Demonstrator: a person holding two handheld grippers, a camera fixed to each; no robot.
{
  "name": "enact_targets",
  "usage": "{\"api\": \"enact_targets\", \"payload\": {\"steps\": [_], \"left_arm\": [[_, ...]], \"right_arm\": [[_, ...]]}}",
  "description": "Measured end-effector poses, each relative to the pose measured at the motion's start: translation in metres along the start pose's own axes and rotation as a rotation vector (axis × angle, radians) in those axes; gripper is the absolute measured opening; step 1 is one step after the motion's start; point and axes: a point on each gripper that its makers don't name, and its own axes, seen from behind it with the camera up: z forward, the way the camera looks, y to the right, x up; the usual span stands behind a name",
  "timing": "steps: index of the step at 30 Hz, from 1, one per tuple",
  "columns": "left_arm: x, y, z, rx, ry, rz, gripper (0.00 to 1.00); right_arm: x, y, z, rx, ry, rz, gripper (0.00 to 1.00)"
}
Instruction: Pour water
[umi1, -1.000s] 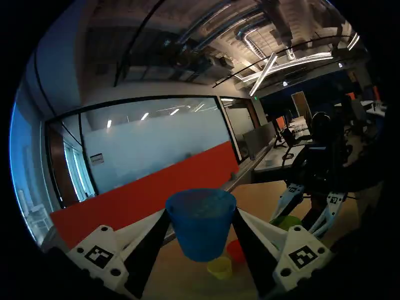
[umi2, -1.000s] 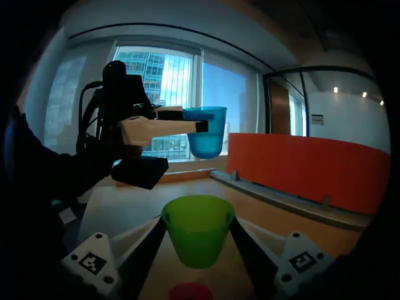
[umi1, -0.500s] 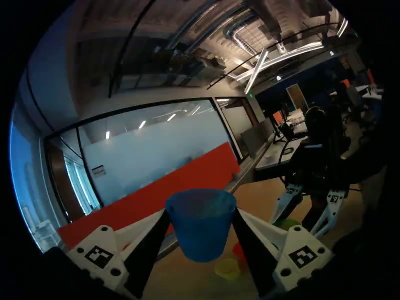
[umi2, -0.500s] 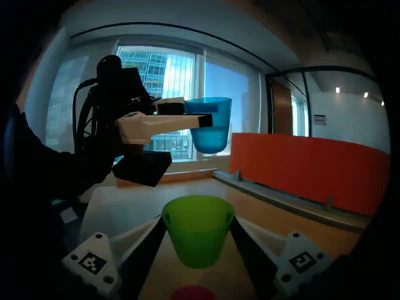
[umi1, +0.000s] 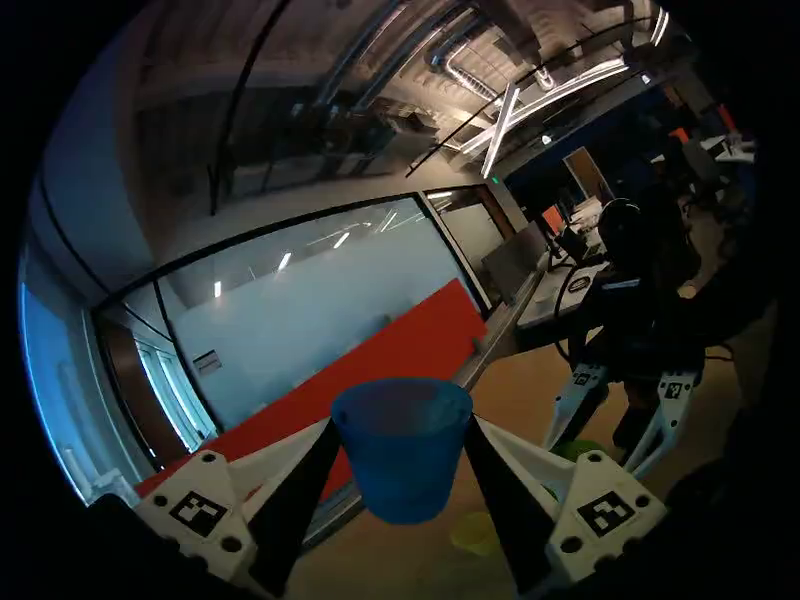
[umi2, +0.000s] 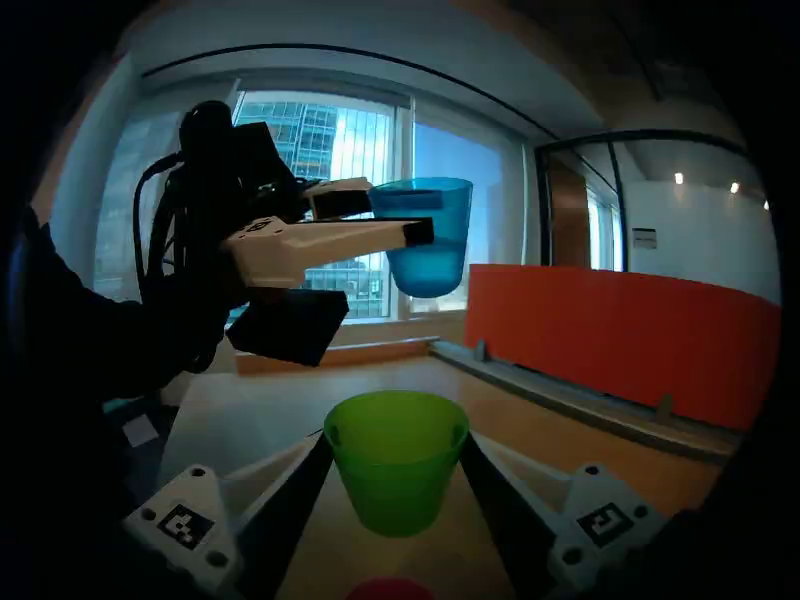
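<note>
Two cups held in the air, blue above green.

My left gripper (umi1: 402, 428) pinches the blue cup (umi1: 402, 465) between both fingers, upright, higher than the green cup (umi2: 397, 480) and beyond it, well apart from its rim. My right gripper (umi2: 397, 445) is pressed on the green cup's sides, holding it upright and low over the table (umi2: 250, 420). A red cup (umi2: 390, 590) stands just below the green cup, and a yellow cup (umi1: 475, 532) sits on the table near it.
</note>
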Motion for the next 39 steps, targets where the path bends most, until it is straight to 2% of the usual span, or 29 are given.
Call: {"api": "enact_targets", "payload": {"steps": [9,24,39], "left_arm": [[0.006,-0.003,0.002,0.022,0.0,0.087,0.85],[0.018,0.0,0.003,0.052,0.002,0.245,0.85],[0.016,0.001,0.012,0.075,-0.005,0.386,0.85]], "right_arm": [[0.0,0.001,0.002,0.0,0.002,0.003,0.91],[0.002,0.007,0.0,-0.003,0.009,0.006,0.9],[0.0,0.01,-0.001,-0.009,0.008,0.006,0.91]]}}
